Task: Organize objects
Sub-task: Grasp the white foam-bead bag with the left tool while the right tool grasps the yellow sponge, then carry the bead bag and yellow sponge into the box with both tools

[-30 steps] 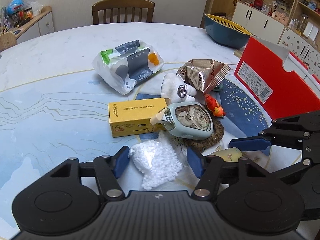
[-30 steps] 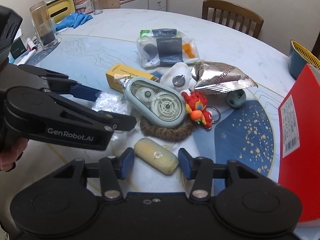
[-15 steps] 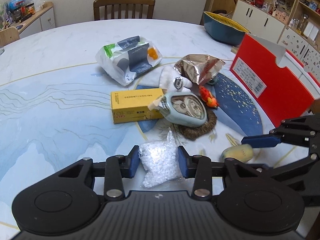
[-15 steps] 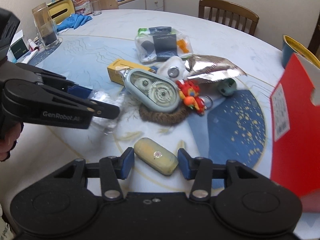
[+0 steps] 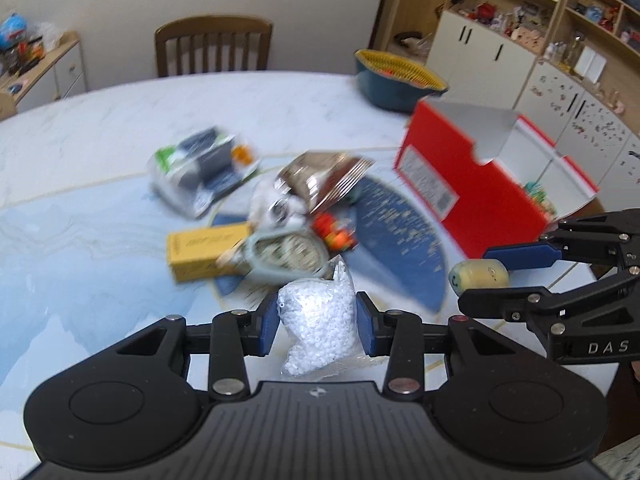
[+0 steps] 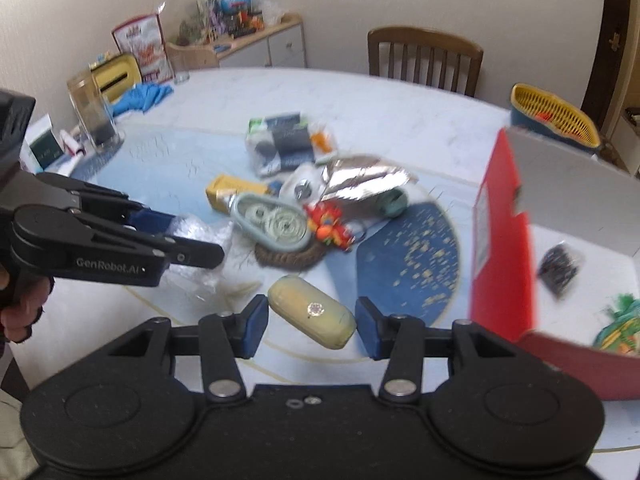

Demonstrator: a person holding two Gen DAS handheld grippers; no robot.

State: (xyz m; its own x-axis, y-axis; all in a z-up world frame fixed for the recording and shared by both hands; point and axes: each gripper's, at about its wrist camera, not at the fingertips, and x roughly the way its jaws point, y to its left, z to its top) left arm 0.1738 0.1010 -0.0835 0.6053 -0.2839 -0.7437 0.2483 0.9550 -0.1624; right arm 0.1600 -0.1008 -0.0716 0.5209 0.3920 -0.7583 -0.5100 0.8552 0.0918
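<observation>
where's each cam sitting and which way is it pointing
Left wrist view: sits on the left gripper, looking forward and down across the table at the chair; its fingers clamp a bead bag, and the right gripper shows at right.
Right wrist view: sits on the right gripper, angled down at the table; its fingers hold a yellow case; the left gripper and a hand show at left.
Shared: the clutter pile, red box, basket, chair.

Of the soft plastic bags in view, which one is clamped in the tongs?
The clear bag of white beads, pinched between the left tongs. The printed tissue pack and the silver foil bag lie on the table.
</observation>
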